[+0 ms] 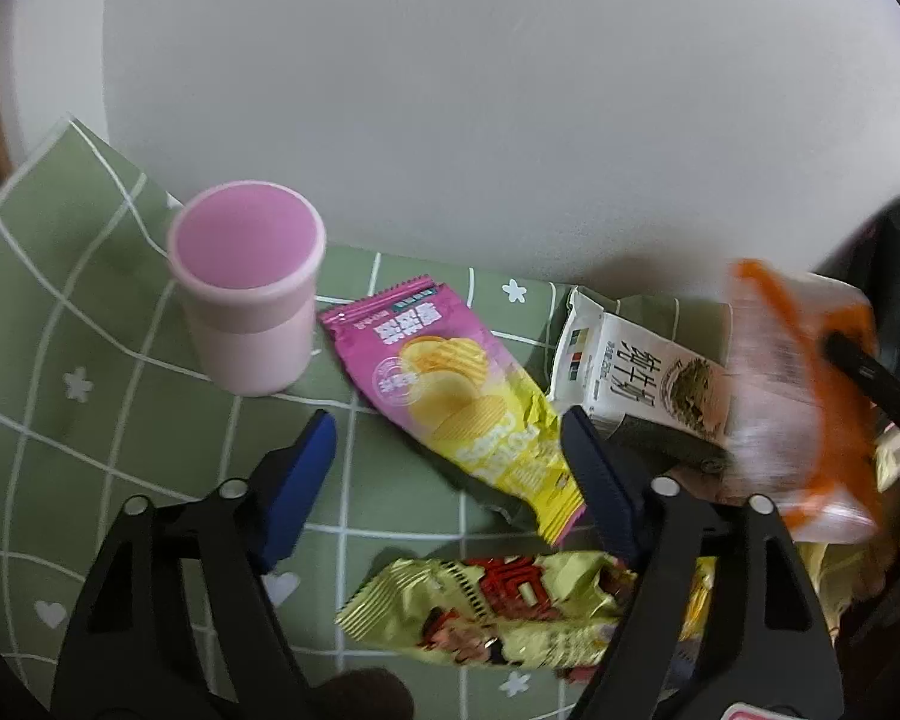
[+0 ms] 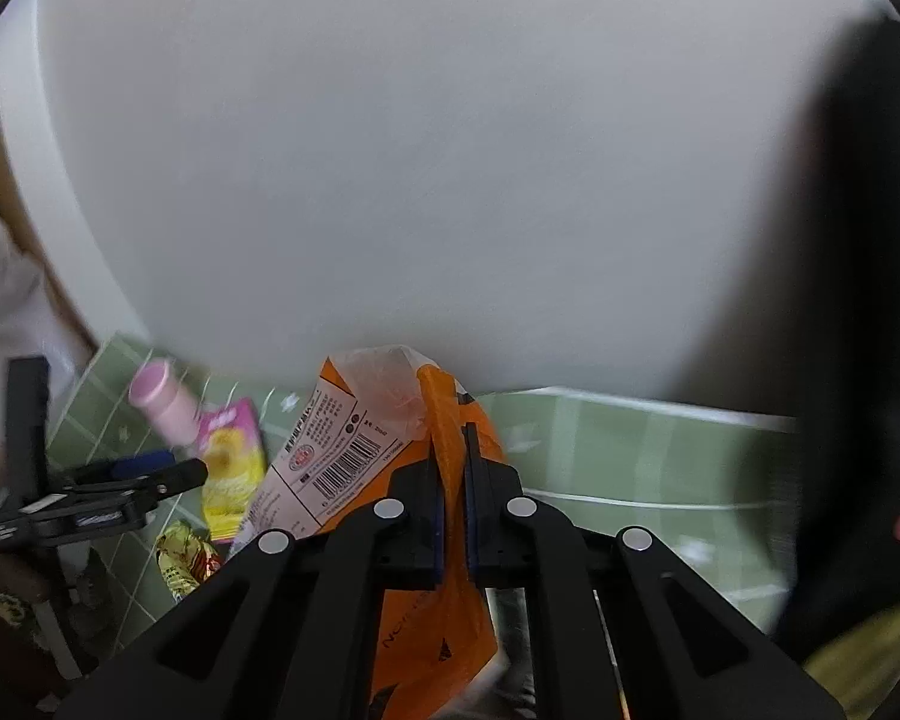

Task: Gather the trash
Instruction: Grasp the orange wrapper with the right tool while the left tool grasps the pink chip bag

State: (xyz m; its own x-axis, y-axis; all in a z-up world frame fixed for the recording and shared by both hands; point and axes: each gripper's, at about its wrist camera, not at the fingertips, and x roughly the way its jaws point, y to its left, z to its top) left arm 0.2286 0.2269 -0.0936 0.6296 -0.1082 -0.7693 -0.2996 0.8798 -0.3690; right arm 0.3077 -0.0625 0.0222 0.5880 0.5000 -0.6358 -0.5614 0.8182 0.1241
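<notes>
- The right gripper (image 2: 450, 480) is pinching an orange wrapper (image 2: 354, 450), its jaws pressed together on a fold of the orange plastic; the wrapper is hanging up off the green checked tablecloth (image 2: 630, 456) with its barcode panel facing the camera.
- In the left wrist view that same orange wrapper (image 1: 804, 396) is showing blurred, to the right of the pink cup (image 1: 247, 288) and beyond the other litter.
- The left gripper (image 1: 450, 456) is hovering over the tablecloth (image 1: 60, 312) with its jaws spread wide and nothing between the blue pads (image 1: 306, 480).
- A pink-and-yellow chip bag (image 1: 450, 396) is lying flat just right of the pink cup, close beside it, running toward the left gripper's right finger.
- A white carton (image 1: 642, 384) is lying on its side right of the chip bag, farther from the cup.
- A crumpled yellow-green snack wrapper (image 1: 498, 612) is lying nearer the camera than the cup, partly behind the left gripper's right finger.
- The pink cup is standing upright on the tablecloth, close to the white wall (image 1: 480, 90).
</notes>
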